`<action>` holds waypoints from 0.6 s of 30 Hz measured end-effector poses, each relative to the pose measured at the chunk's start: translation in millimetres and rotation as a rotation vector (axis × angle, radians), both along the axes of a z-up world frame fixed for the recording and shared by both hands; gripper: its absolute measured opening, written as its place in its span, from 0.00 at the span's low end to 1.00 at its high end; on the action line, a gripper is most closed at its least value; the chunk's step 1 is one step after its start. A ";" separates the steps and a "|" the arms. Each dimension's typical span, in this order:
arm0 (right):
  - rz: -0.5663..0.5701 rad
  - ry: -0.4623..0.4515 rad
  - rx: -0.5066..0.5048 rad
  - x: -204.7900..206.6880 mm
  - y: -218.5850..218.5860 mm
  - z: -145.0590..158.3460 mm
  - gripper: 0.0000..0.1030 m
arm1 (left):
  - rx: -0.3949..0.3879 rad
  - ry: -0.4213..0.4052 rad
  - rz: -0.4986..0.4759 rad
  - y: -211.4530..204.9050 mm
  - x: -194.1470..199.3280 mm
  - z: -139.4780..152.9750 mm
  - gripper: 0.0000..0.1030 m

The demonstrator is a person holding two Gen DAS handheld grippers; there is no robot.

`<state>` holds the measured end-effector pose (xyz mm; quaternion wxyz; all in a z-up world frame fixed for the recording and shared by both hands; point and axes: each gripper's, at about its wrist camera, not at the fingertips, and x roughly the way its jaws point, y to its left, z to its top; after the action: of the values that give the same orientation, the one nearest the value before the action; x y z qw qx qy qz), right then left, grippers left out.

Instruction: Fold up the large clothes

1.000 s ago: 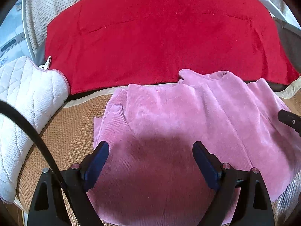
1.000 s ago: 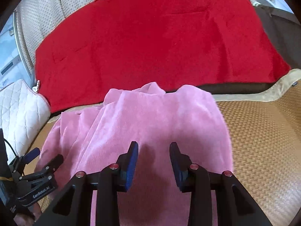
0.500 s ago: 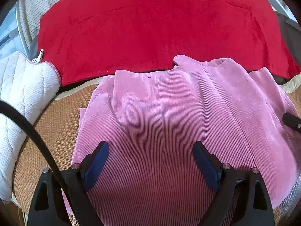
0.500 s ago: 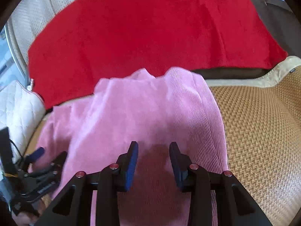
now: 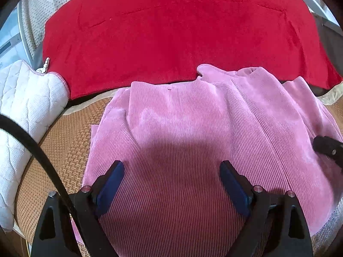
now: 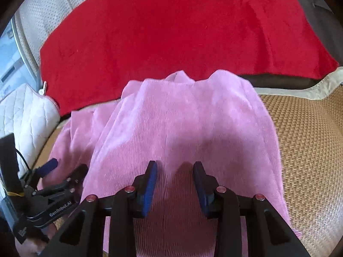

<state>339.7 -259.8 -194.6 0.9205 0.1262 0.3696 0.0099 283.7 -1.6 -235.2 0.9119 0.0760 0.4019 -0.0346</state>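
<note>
A pink corduroy garment (image 5: 193, 128) lies spread on the woven mat (image 5: 68, 141), its collar end toward the red blanket. My left gripper (image 5: 171, 167) hovers over the garment's near left part, open wide, with nothing between its fingers. In the right wrist view the same garment (image 6: 188, 124) fills the middle. My right gripper (image 6: 175, 166) hangs above its near part with the jaws a narrow gap apart and no cloth pinched. The left gripper (image 6: 49, 171) shows at the lower left edge of that view, and a right fingertip (image 5: 328, 147) shows at the right edge of the left wrist view.
A large red blanket (image 5: 171, 32) covers the surface beyond the garment. A white quilted cushion (image 5: 23, 111) lies at the left. Bare woven mat (image 6: 306, 150) stretches to the right of the garment. A black cable (image 5: 38, 154) crosses the left wrist view.
Both views shift only slightly. The garment lies as before, and neither gripper's opening has changed.
</note>
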 end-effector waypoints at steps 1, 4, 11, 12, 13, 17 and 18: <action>-0.020 -0.011 -0.013 -0.6 -3.0 2.2 0.38 | 0.000 -0.001 0.000 -0.1 0.2 0.3 0.88; -0.089 -0.032 -0.009 -0.9 -18.9 7.4 0.38 | 0.001 -0.001 -0.001 -0.5 0.4 0.4 0.88; -0.129 0.083 -0.052 19.6 -34.8 -16.0 0.38 | -0.002 -0.001 -0.002 0.0 1.2 1.0 0.88; -0.128 0.080 -0.066 18.3 -32.3 -14.6 0.38 | -0.001 -0.001 -0.002 0.0 1.3 1.1 0.88; -0.125 0.075 -0.075 17.1 -30.4 -11.6 0.38 | -0.001 -0.001 -0.002 0.4 1.2 1.0 0.88; -0.122 0.023 -0.040 7.8 -28.8 1.3 0.38 | 0.000 -0.002 -0.004 0.1 -0.1 1.0 0.88; -0.112 0.004 -0.041 5.7 -25.7 4.9 0.38 | 0.000 -0.003 -0.004 0.5 -0.3 1.0 0.88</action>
<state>345.4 -285.5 -189.7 0.9213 0.1281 0.3637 -0.0495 283.4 -1.1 -234.2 0.9124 0.0768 0.4004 -0.0365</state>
